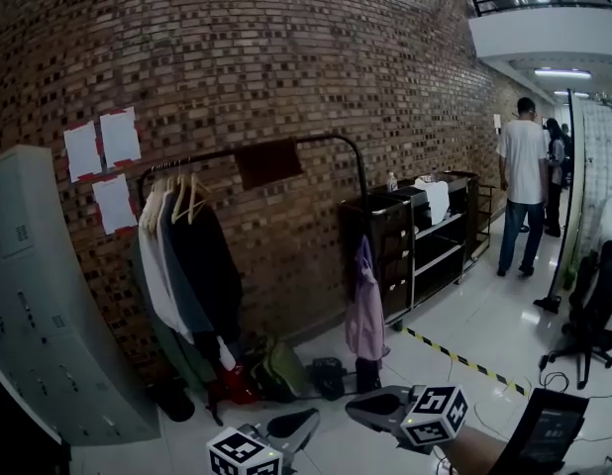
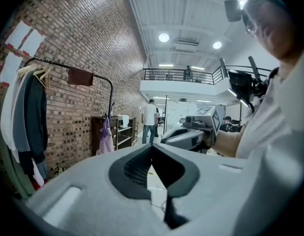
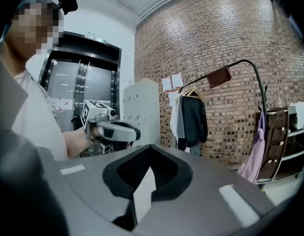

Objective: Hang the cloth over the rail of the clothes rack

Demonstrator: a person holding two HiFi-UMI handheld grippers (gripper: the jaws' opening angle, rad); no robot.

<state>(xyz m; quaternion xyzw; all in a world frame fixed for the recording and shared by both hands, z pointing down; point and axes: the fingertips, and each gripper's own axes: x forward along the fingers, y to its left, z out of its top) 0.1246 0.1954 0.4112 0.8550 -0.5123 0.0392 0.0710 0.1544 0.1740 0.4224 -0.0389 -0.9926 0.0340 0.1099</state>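
Observation:
A brown cloth (image 1: 268, 162) hangs draped over the black rail (image 1: 326, 139) of the clothes rack, against the brick wall. Both grippers are low at the front, well short of the rack. My left gripper (image 1: 312, 418) is shut and holds nothing. My right gripper (image 1: 352, 408) points left toward it, also shut and empty. In the left gripper view my closed jaws (image 2: 152, 146) point past the right gripper (image 2: 189, 134), with the cloth (image 2: 80, 76) far left. The right gripper view has its closed jaws (image 3: 151, 149) facing the left gripper (image 3: 115, 131), the cloth (image 3: 219, 76) up on the rail (image 3: 240, 63).
Jackets on hangers (image 1: 182, 255) fill the rack's left end, with bags (image 1: 276, 369) on the floor below. A grey locker (image 1: 39, 315) stands at left. A black shelf cart (image 1: 415, 236) with a pink garment (image 1: 365, 315) stands right of the rack. A person (image 1: 524, 186) stands beyond; a chair (image 1: 598, 305) is at right.

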